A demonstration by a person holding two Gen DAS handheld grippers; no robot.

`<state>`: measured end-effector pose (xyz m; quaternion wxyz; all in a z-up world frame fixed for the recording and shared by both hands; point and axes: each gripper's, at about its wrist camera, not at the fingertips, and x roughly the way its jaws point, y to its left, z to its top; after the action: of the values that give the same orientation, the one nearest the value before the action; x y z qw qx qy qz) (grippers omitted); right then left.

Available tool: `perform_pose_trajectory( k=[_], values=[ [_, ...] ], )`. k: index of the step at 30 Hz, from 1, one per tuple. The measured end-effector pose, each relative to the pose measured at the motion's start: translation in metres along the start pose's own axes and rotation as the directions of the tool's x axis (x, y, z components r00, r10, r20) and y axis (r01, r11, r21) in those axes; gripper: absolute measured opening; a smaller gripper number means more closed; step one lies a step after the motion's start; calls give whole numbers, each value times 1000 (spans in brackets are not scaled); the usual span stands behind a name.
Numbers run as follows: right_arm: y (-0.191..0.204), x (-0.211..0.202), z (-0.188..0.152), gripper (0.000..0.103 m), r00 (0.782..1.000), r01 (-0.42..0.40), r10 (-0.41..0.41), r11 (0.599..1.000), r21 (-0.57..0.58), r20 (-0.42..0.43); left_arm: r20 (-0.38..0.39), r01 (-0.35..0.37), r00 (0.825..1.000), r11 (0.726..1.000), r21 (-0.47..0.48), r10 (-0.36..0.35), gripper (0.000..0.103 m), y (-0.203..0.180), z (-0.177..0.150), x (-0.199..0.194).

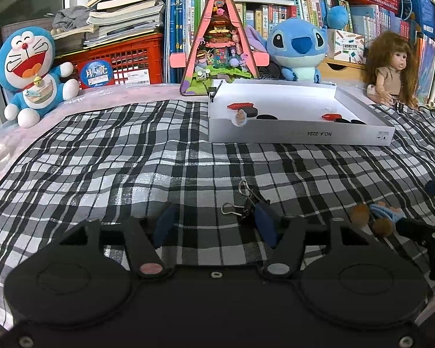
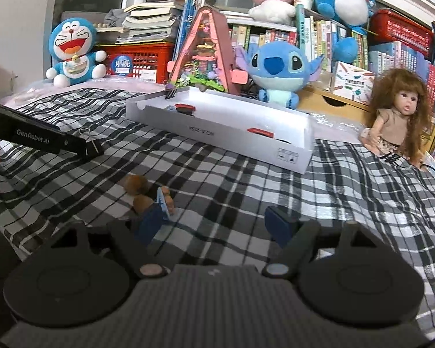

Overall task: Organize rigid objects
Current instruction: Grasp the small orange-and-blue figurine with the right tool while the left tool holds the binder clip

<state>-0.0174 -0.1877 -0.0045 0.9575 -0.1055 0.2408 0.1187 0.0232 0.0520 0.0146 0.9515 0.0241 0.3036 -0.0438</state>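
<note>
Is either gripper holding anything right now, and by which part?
Nothing is held. The left gripper is open, with a binder clip beside its right finger. The right gripper is open beside a small figure.

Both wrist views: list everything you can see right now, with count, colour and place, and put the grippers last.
Binder clip: one, black with wire handles, on the cloth beside the left gripper's right finger.
Small figure toy: one, brown and light blue, on the cloth at the right gripper's left finger.
White box: one, open, far side of the cloth; red and black pieces inside.
Checked cloth: one, black and white, covers the surface.
Doraemon plush: one, blue and white, back left.
Stitch plush: one, blue, behind the box.
Doll: one, brown hair, back right.
Triangular pink toy house: one, behind the box.
Red crate: one, under stacked books.
Left gripper: open.
Right gripper: open.
</note>
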Motion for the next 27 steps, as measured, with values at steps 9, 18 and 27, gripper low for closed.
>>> perform_pose_trajectory(
  k=[9, 18, 27],
  values=[
    [-5, 6, 2, 85, 999, 46, -46, 999, 16, -17, -7, -3, 1000, 999, 35, 3, 72, -2, -6, -3],
    [11, 5, 4, 85, 1000, 14, -14, 997, -72, -9, -16, -24, 1000, 1000, 12, 24, 72, 4, -4, 2],
    [-2, 23, 11, 85, 995, 91, -92, 996, -15, -43, -27, -66, 997, 998, -20, 66, 72, 12, 0, 11]
  ],
)
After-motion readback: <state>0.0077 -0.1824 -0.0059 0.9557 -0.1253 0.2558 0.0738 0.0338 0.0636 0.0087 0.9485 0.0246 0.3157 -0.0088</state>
